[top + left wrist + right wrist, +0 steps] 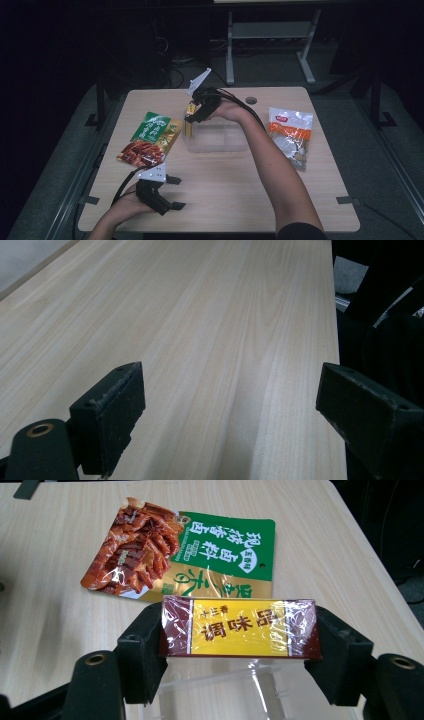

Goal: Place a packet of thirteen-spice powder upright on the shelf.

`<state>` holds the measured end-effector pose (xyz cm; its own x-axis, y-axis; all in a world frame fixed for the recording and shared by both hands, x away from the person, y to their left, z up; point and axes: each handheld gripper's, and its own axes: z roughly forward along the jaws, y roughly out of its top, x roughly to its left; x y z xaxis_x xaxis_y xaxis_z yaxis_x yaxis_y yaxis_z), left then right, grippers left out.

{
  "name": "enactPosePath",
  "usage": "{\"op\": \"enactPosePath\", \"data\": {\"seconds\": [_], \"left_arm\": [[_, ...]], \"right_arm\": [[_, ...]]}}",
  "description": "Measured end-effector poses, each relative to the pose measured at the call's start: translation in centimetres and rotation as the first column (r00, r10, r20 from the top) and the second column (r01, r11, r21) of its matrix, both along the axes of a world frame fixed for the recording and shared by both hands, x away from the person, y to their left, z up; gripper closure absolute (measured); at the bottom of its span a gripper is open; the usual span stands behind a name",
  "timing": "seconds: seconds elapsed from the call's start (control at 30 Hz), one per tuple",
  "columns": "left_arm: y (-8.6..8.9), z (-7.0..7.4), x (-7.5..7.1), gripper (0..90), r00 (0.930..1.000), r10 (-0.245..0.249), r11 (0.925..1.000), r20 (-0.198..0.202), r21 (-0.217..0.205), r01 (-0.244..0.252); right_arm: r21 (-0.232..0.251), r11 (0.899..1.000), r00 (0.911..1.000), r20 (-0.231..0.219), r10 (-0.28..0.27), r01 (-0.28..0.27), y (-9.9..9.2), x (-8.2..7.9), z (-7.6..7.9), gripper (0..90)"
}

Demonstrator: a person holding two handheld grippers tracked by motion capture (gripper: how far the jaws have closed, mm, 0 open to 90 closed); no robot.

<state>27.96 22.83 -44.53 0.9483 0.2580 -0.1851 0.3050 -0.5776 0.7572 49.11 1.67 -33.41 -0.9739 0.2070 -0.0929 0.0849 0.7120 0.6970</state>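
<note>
Right gripper (240, 650): clamped on shrink-wrapped yellow-and-maroon seasoning box (240, 628).
Left gripper (230, 410): jaws apart, holding nothing.
Technique: centre box over clear plastic bin (220, 137), lower level, then release.

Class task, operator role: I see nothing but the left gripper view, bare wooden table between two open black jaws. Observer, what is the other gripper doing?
Observer: The right gripper is shut on a small yellow and dark red box, one jaw at each end.
Operator: Where is it holding that box?
Observer: Over the left end of a clear plastic bin at mid-table, as the high view shows.
Operator: Anything else on the table?
Observer: A green sauce pouch lies flat left of the bin, and a clear snack bag with an orange label lies to its right.
Operator: And my own gripper?
Observer: The left gripper sits open near the table's front edge, holding nothing.
</note>
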Motion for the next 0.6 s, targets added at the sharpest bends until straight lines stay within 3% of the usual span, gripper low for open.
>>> {"op": "enactPosePath", "data": {"seconds": [0.27, 0.47, 0.6], "left_arm": [[-0.1, 0.0, -0.1, 11.8, 1.0000, -0.003, 1.0000, -0.007, 0.004, 0.003], [-0.3, -0.1, -0.1, 11.8, 0.9999, 0.000, 1.0000, -0.014, -0.003, 0.000], [-0.3, -0.2, -0.1, 11.8, 0.9999, -0.004, 1.0000, -0.015, 0.004, 0.004]], "right_arm": [[-0.011, 1.000, 0.9998, -0.018, 0.013, -0.013, 0.8, 0.3, -0.8, 31.2], [-0.054, 0.998, 0.9990, -0.039, 0.022, -0.024, 1.9, 0.4, -2.0, 31.1], [-0.050, 0.999, 0.9988, -0.043, 0.021, -0.023, 2.1, 0.6, -2.2, 31.0]]}}
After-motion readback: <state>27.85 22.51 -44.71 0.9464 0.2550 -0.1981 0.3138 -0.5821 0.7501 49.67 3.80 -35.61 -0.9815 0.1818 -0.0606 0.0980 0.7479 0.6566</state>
